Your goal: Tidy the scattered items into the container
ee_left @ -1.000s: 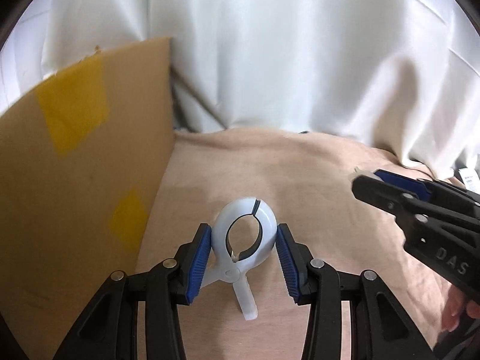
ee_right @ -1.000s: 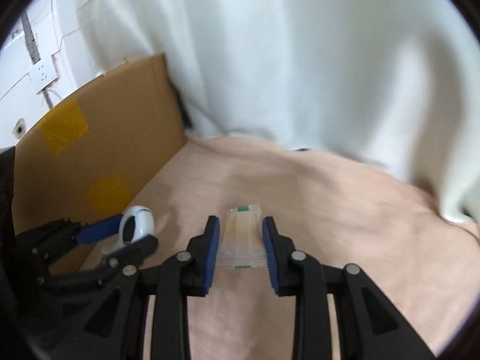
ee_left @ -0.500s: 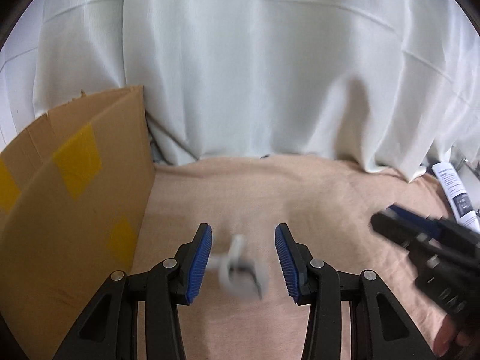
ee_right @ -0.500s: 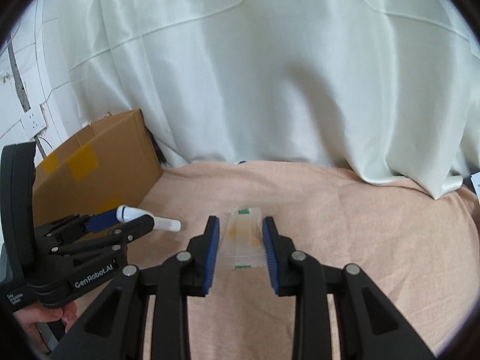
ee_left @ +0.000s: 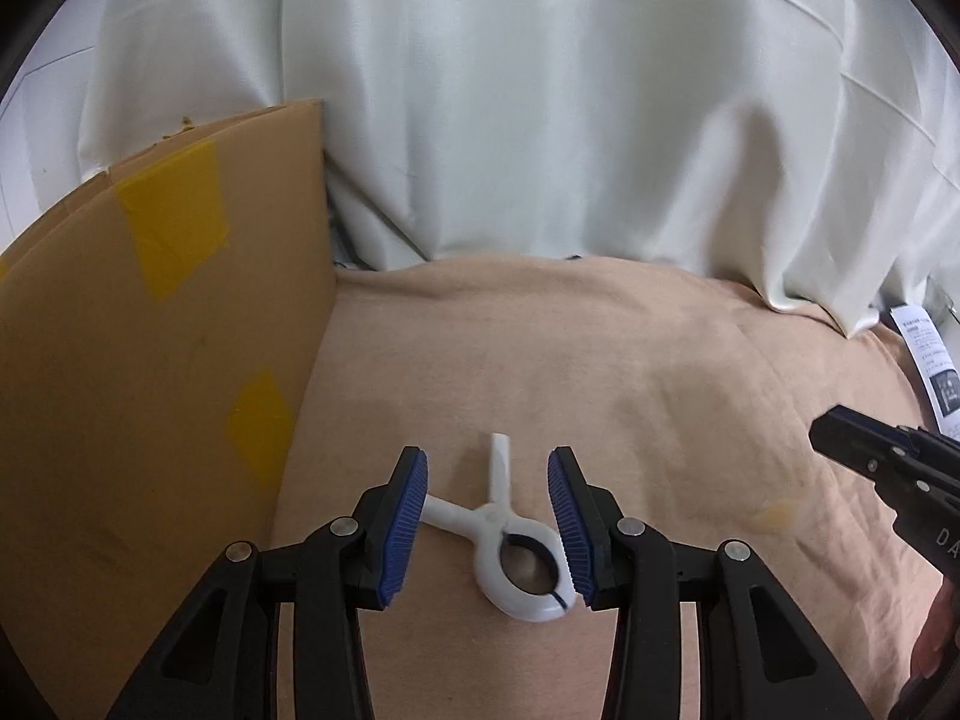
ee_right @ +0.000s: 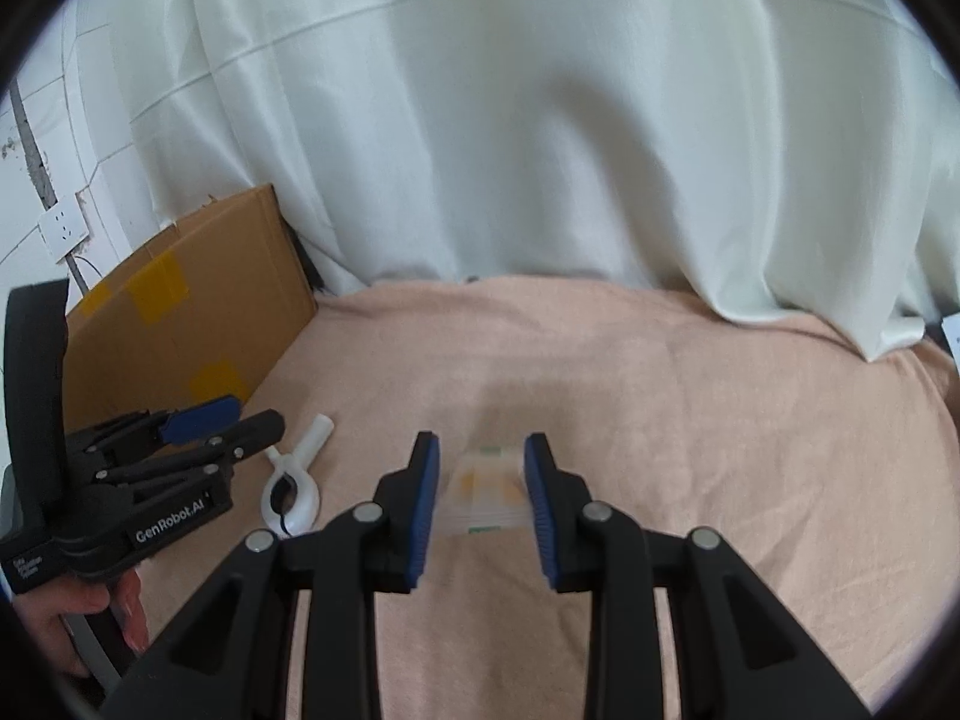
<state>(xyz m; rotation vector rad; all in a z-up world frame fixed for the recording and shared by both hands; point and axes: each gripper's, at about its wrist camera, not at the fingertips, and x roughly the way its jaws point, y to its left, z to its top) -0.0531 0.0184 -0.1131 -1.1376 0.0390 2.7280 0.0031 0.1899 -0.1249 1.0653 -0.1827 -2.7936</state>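
My left gripper (ee_left: 487, 531) stands spread around the white clip (ee_left: 510, 546) lying on the blanket (ee_left: 600, 360). My right gripper (ee_right: 480, 504), its jaws just closing, pinches a clear packet (ee_right: 485, 495) near the cardboard box (ee_right: 180, 330).

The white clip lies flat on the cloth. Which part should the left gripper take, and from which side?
Probably the ring of the clip: come down from above, one pad on each outer curve. It lies flat on the cloth, and its thin handles splay apart, so they would likely slip.

box (ee_left: 150, 372) cut off left, leaflet (ee_left: 927, 360) print unreadable
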